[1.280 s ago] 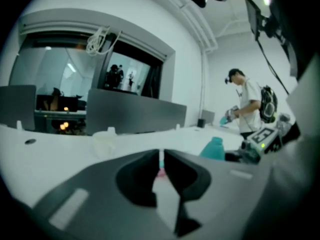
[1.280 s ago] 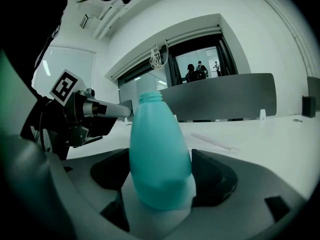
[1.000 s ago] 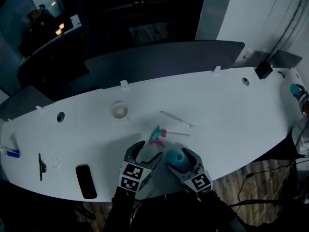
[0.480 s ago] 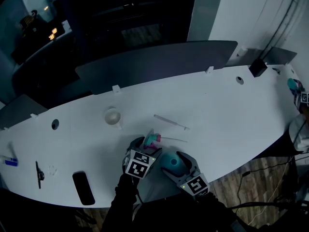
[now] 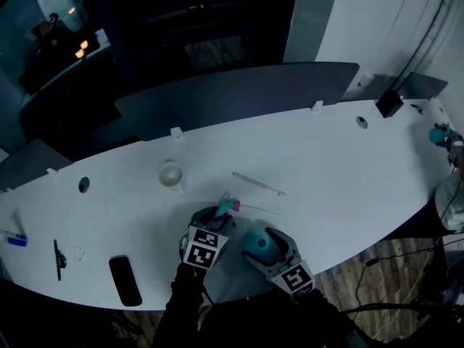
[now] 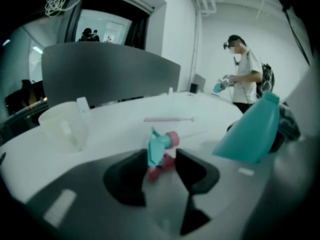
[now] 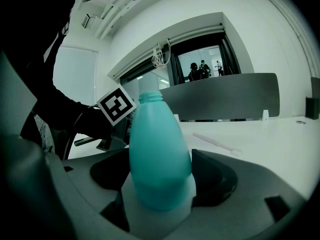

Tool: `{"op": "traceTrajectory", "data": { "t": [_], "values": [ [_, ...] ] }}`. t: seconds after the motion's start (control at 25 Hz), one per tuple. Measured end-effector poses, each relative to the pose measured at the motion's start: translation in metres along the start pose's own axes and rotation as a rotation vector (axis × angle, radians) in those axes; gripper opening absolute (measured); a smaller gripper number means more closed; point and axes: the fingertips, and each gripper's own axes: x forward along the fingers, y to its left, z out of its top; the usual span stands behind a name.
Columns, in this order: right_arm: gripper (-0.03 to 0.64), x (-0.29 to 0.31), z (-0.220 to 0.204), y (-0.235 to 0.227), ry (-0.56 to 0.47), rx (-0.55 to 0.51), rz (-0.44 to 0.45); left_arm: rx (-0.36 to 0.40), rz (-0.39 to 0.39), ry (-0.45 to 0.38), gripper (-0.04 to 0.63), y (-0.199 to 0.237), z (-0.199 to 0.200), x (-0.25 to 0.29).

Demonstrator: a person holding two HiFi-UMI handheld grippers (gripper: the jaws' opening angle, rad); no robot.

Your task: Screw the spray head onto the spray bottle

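Note:
The pink and teal spray head point(image 5: 227, 206) point(image 6: 160, 149) lies on the white table point(image 5: 348, 165) near its front edge. My left gripper point(image 5: 215, 214) point(image 6: 161, 157) points down at it. Its jaws have just been closing, and the spray head fills the gap between them with both pads against it. Just to the right, my right gripper point(image 5: 264, 245) point(image 7: 161, 173) is shut on the body of the teal spray bottle point(image 5: 255, 239) point(image 7: 157, 134). The bottle stands upright with its open neck bare. In the left gripper view the bottle point(image 6: 252, 131) leans in at the right.
A white cup point(image 5: 170, 174) point(image 6: 62, 126) sits left of the spray head, and a thin white tube point(image 5: 257, 183) lies behind it. A flat black object point(image 5: 123, 280), a black tool point(image 5: 58, 259) and a small blue item point(image 5: 16, 240) lie far left. A grey partition point(image 5: 239, 93) backs the table. A person point(image 6: 247, 69) stands beyond.
My left gripper has moved forward and down over the spray head, and its jaws have narrowed onto it. The right gripper and the bottle have stayed put.

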Motion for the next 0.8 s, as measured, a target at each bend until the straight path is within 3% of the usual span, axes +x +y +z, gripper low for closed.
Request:
{"op": "traceTrajectory", "data": {
  "t": [0.08,0.28,0.8],
  "values": [
    [0.367,-0.001,0.000,-0.001,-0.001,0.005,-0.001,-0.013,0.001,0.004,0.156,0.006,-0.002,-0.007],
    [0.367,-0.001,0.000,-0.001,0.004,0.003,-0.003,-0.027,-0.036,0.061,0.146,0.015,-0.021,-0.029],
    [0.367,-0.002,0.001,0.001,0.014,0.007,-0.010,-0.055,0.012,0.148,0.130,0.050,-0.074,-0.096]
  ]
}}
